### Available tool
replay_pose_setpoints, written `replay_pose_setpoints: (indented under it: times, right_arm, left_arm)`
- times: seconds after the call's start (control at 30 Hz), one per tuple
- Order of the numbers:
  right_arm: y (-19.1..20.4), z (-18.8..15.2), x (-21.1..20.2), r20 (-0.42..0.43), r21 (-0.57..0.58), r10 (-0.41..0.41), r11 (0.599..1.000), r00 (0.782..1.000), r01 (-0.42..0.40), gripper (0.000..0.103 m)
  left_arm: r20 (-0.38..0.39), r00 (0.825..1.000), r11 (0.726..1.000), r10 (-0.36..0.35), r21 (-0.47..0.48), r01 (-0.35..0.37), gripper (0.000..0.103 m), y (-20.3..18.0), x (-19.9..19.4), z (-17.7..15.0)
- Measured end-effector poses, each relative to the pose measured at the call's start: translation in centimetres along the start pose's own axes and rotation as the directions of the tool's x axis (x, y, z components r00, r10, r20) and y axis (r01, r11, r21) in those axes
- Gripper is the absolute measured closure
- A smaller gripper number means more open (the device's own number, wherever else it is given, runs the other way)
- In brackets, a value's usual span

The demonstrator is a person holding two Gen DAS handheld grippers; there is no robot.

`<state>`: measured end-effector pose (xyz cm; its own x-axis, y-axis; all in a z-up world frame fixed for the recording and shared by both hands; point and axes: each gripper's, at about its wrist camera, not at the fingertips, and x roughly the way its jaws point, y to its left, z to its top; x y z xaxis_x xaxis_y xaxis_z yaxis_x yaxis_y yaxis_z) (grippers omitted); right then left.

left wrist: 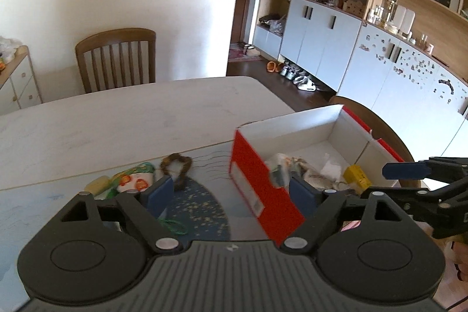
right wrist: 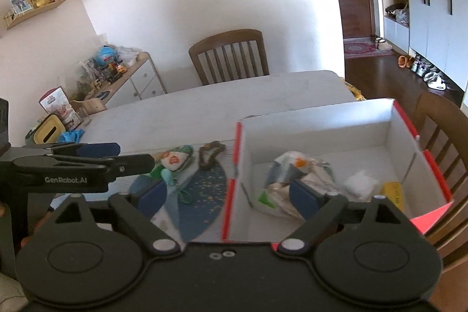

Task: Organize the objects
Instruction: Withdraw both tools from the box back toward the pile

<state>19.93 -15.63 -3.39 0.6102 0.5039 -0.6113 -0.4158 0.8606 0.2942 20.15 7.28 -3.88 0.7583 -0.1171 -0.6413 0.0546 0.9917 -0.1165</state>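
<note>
A red shoebox (left wrist: 254, 183) (right wrist: 321, 130) with a white inside stands open on the table. It holds a heap of crumpled packets (left wrist: 292, 168) (right wrist: 292, 168), a white wad (right wrist: 361, 184) and a small yellow box (left wrist: 356, 176) (right wrist: 393, 192). Left of the box lie a green-and-white packet (left wrist: 134, 179) (right wrist: 175, 158), a brown hair tie (left wrist: 175, 165) (right wrist: 210, 154) and a green cord (left wrist: 174, 224) on a blue mat (left wrist: 199, 203). My left gripper (left wrist: 231, 195) (right wrist: 122, 155) is open, astride the box's near left corner. My right gripper (right wrist: 228, 195) (left wrist: 395, 183) is open above the box's near edge and grips nothing.
The pale table (left wrist: 117, 119) stretches away behind the box. A wooden chair (left wrist: 117, 60) (right wrist: 229, 57) stands at its far side, another chair (right wrist: 441, 130) to the right of the box. A yellow tissue box (right wrist: 48, 132) sits far left. Cabinets (left wrist: 321, 43) line the right wall.
</note>
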Motion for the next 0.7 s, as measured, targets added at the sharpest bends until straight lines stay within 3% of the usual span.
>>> replay_pose_setpoints:
  times: [0.2, 0.27, 0.7]
  right_arm:
    - [2.6, -0.2, 1.0, 0.011, 0.005, 0.004, 1.0, 1.0, -0.004, 0.002]
    - [3.4, -0.3, 1.4, 0.009, 0.004, 0.007, 1.0, 1.0, -0.007, 0.002]
    - [8.2, -0.3, 4.8, -0.021, -0.016, -0.013, 1.0, 1.0, 0.012, 0.003]
  left_arm:
    - [0.004, 1.0, 1.0, 0.009, -0.013, -0.009, 0.011, 2.9, -1.0, -0.8]
    - [0.007, 1.0, 1.0, 0.01, -0.016, -0.01, 0.0, 4.0, -1.2, -1.1]
    - [0.025, 1.0, 0.999, 0.018, -0.045, -0.017, 0.0, 9.7, -1.4, -2.8]
